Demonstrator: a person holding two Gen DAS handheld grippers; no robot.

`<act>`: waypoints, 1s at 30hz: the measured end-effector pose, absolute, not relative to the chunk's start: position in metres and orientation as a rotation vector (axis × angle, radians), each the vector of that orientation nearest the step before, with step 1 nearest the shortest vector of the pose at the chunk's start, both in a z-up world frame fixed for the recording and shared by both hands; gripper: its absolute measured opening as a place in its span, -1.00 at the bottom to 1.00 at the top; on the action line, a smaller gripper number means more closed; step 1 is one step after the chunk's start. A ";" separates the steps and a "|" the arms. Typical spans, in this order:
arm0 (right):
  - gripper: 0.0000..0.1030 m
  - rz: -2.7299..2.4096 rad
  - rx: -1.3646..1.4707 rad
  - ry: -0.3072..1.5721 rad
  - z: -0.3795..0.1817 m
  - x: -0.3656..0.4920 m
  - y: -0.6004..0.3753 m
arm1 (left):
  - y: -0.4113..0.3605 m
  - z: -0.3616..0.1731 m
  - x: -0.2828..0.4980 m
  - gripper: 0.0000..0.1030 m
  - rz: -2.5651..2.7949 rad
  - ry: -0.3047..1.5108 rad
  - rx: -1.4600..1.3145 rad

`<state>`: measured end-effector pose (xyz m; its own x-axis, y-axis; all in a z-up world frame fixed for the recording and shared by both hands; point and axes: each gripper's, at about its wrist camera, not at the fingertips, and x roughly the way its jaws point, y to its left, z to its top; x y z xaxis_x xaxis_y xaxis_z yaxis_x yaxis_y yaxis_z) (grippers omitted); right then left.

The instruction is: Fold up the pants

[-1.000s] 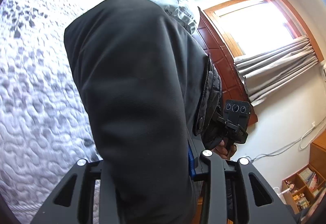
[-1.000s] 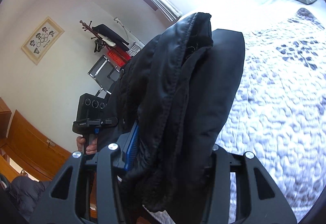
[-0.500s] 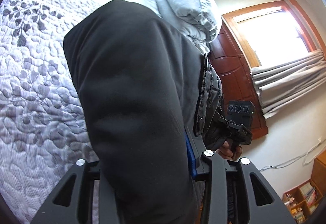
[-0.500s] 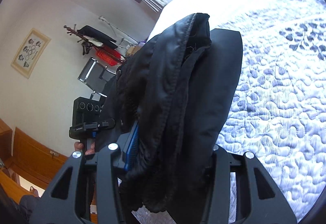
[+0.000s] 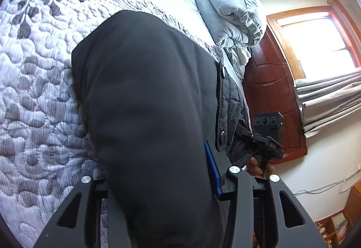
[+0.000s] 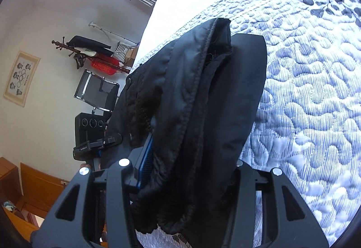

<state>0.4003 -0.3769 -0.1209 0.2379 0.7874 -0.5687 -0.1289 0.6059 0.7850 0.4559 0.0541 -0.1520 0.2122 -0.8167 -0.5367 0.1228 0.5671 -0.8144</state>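
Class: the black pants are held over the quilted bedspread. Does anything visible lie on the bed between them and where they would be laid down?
Nothing visible does. The black fabric pants fill both grippers, and the grey leaf-patterned quilted bedspread beside them looks bare. The folded pale grey duvet sits far off. Directly beneath the pants is hidden.

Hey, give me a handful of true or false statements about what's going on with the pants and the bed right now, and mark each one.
1. Each gripper has dark pants fabric between its fingers. True: the left gripper and the right gripper both have the pants between them; the left one's jaws are opening.
2. The quilt is plain white. False: it is stitched with a grey leaf print.
3. A folded grey duvet sits at the head of the bed. True.
4. The pants lie flat and folded on the quilt. False: they are bunched up between the grippers.
5. A picture hangs on the wall. True.
6. The window has no curtain. False: a grey curtain hangs beside it.
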 end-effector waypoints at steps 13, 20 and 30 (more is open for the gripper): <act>0.13 0.688 0.712 1.247 -0.142 0.413 -0.381 | 0.064 -0.177 0.445 0.17 -0.717 1.181 -0.745; 0.71 0.654 0.709 1.233 -0.160 0.399 -0.395 | 0.067 -0.196 0.443 0.82 -0.658 1.189 -0.681; 0.75 0.513 0.622 1.175 -0.140 0.353 -0.418 | 0.093 -0.156 0.396 0.93 -0.402 1.104 -0.486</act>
<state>0.3526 -0.4185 -0.1405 0.3085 0.6637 -0.6814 -0.0487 0.7264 0.6855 0.3958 0.0935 -0.1559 0.3980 -0.5360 -0.7445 0.0680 0.8265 -0.5588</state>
